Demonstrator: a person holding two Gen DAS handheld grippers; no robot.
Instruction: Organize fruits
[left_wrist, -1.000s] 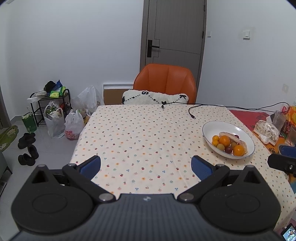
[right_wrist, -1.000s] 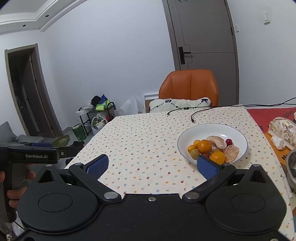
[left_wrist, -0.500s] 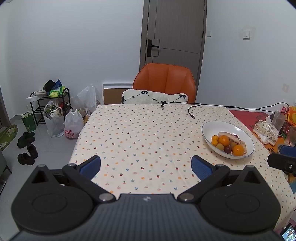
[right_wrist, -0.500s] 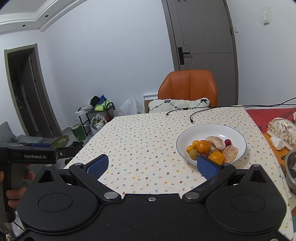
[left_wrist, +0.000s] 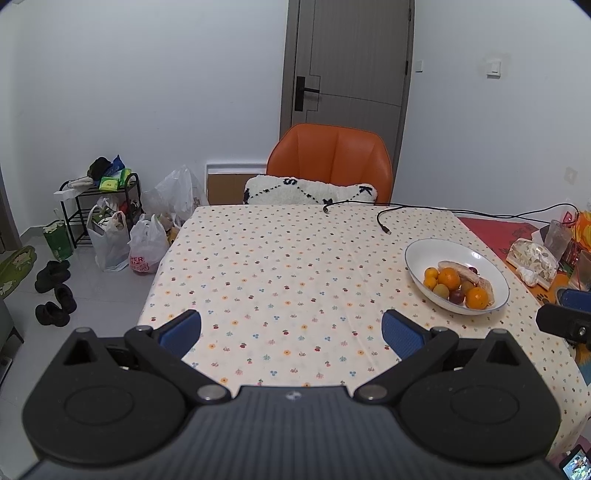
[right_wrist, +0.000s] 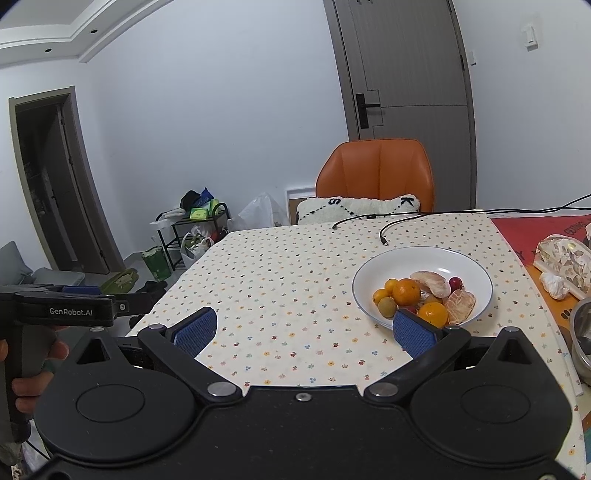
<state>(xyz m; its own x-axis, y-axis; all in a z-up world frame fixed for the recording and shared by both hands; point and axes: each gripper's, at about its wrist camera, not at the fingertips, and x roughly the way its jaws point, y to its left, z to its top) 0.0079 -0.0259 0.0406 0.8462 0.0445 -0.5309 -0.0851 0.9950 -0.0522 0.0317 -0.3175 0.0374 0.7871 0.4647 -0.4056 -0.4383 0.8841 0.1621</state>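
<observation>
Fruit fills the near half of a white bowl (right_wrist: 424, 258) that sits on the right side of a table covered with a flower-dotted tablecloth (right_wrist: 295, 280). Two large oranges lie there, one (right_wrist: 406, 292) toward the middle and one (right_wrist: 433, 314) at the near rim. Two smaller orange fruits (right_wrist: 390, 285) sit to their left, with a greenish-brown round fruit (right_wrist: 388, 306) in front of them. A pale peeled segment (right_wrist: 430, 283) and a peeled citrus half (right_wrist: 460, 305) lie on the right, and a small red fruit (right_wrist: 455, 283) peeks out behind them. In the left wrist view the same bowl (left_wrist: 443, 251) appears far to the right.

The right gripper (right_wrist: 303, 330) hovers above the near table edge with its blue pads spread wide and nothing between them; its right pad overlaps the bowl's near rim in the picture, though I cannot tell if it touches. The left gripper (left_wrist: 291, 332) hangs over the bare cloth, well left of the bowl, also spread wide and empty. A hand (right_wrist: 26, 373) grips the left tool's handle at the left edge of the right wrist view.

Beyond the bowl, two black cables (right_wrist: 384, 232) trail across the far edge of the table. An orange chair (right_wrist: 376, 170) with a white cushion (right_wrist: 358, 208) stands behind it, in front of a grey door (right_wrist: 406, 92). A wrapped package (right_wrist: 565, 258) lies on a red mat to the right.
</observation>
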